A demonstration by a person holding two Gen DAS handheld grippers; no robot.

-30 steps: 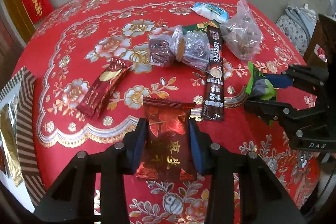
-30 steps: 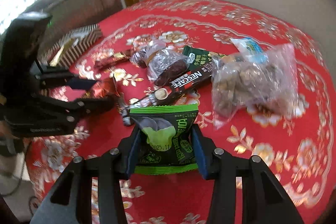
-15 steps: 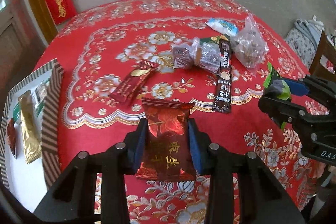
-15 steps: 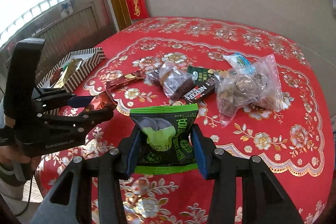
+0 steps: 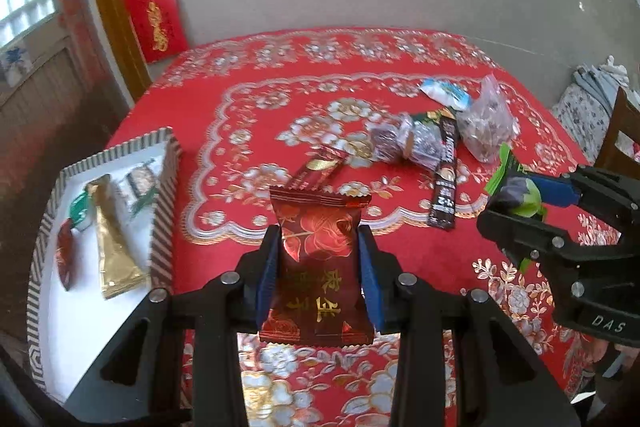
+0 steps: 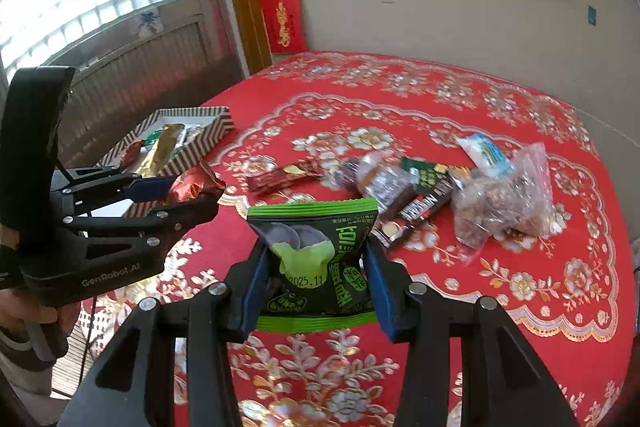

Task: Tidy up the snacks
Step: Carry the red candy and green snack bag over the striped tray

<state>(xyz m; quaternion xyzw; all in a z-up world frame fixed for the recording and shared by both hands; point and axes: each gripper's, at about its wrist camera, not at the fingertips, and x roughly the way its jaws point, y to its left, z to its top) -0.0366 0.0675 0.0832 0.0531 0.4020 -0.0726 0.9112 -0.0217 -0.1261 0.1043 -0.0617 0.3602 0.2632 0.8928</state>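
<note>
Left claw [image 5: 318,269] still clamped on red snack pkt [image 5: 318,259], right claw [image 6: 314,273] still clamped on green snack pkt [image 6: 316,263]. Both lifted higher off bench [image 5: 248,99] vs a sec ago. Striped box [image 5: 162,187] now fully in view, left of red pkt, closer. Remaining snack pile [image 5: 436,143] farther off, beyond box's right.

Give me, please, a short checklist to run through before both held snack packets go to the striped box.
1. Left gripper clamps the red packet: ok.
2. Right gripper clamps the green packet: ok.
3. Both packets lifted off the tablecloth: ok.
4. Striped box in view, bare floor space near its front: ok.
5. The two grippers apart: ok.
6. Box firmly seated at the table edge: cannot tell.
</note>
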